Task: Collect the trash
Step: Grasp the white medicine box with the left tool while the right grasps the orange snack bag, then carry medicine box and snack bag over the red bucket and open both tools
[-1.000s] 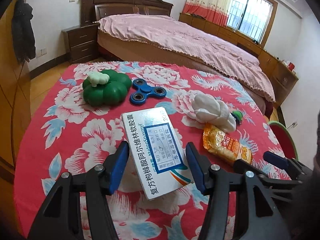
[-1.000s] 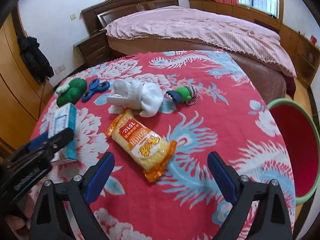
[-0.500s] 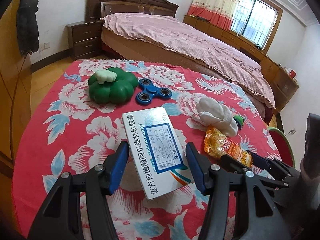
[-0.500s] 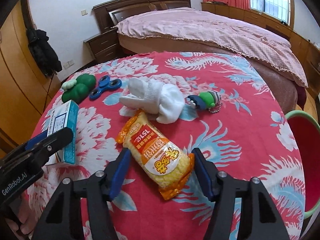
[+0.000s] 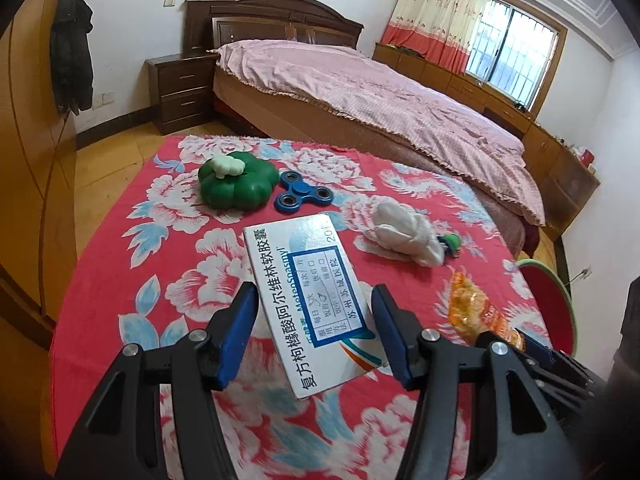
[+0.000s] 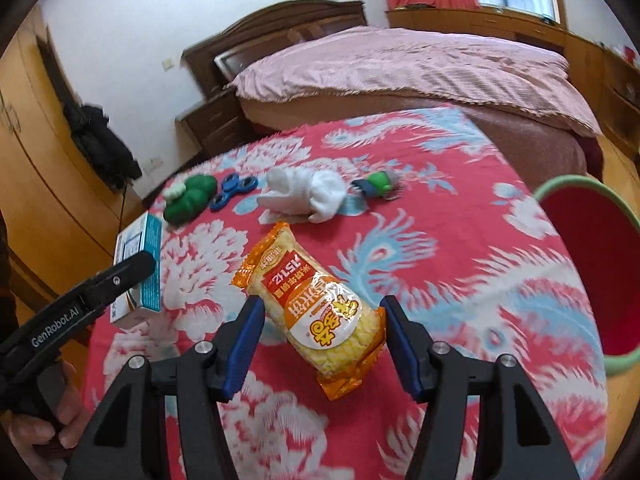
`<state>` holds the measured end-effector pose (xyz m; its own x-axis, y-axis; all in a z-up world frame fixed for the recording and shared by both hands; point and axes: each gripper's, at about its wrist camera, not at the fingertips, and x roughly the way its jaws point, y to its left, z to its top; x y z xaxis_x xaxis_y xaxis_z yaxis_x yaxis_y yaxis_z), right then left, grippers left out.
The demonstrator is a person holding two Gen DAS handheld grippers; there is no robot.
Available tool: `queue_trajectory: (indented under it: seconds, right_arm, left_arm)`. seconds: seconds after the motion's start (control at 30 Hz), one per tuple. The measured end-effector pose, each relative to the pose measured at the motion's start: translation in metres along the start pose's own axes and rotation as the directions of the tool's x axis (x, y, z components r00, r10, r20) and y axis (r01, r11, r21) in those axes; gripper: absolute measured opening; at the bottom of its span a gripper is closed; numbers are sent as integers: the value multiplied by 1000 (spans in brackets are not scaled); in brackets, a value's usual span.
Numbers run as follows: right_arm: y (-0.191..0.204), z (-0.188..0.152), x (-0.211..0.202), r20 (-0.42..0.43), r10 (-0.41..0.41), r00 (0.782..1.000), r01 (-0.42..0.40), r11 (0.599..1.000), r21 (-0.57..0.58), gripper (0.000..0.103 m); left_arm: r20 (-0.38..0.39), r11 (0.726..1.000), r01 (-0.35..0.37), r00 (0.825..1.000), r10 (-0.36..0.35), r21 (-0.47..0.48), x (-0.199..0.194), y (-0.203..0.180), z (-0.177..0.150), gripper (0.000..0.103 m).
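A white and blue medicine box (image 5: 304, 292) is held off the red floral tablecloth (image 5: 168, 264) with my left gripper (image 5: 314, 300) shut on its long sides. In the right wrist view the same box (image 6: 148, 248) hangs above the table's left edge. My right gripper (image 6: 323, 312) has an orange and yellow snack packet (image 6: 312, 296) between its blue pads. Its jaws are still closing and they press the packet, which is tilted and raised off the cloth. A red bin with a green rim (image 6: 592, 264) stands beside the table on the right.
On the far part of the table lie a green pumpkin toy (image 5: 236, 186), a blue fidget spinner (image 5: 304, 196), a white rolled sock (image 5: 404, 236) and a small green toy (image 5: 452, 240). A bed (image 5: 380, 92) and a nightstand (image 5: 180, 88) stand behind the table.
My right gripper closed from wide open onto the snack packet and raised it. My left gripper rose with the medicine box, so the table looks farther below.
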<state>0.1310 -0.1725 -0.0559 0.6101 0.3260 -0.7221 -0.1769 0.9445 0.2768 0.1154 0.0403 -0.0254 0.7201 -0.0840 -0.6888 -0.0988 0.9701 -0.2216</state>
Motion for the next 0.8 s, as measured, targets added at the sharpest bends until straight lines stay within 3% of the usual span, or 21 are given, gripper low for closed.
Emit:
queue_trajectory:
  seconds: [0.27, 0.57, 0.8]
  right_arm:
    - [-26, -7, -48, 79, -25, 997, 18, 996, 84, 62]
    - [-58, -13, -87, 123, -74, 990, 55, 987, 150, 63]
    - [-81, -11, -110, 162, -120, 979, 88, 977, 193, 63]
  left_arm:
    - [10, 997, 75, 997, -76, 23, -32, -25, -7, 59]
    - [-31, 976, 202, 979, -200, 75, -50, -69, -16, 59]
    - [-39, 967, 231, 973, -228, 103, -53, -92, -12, 59]
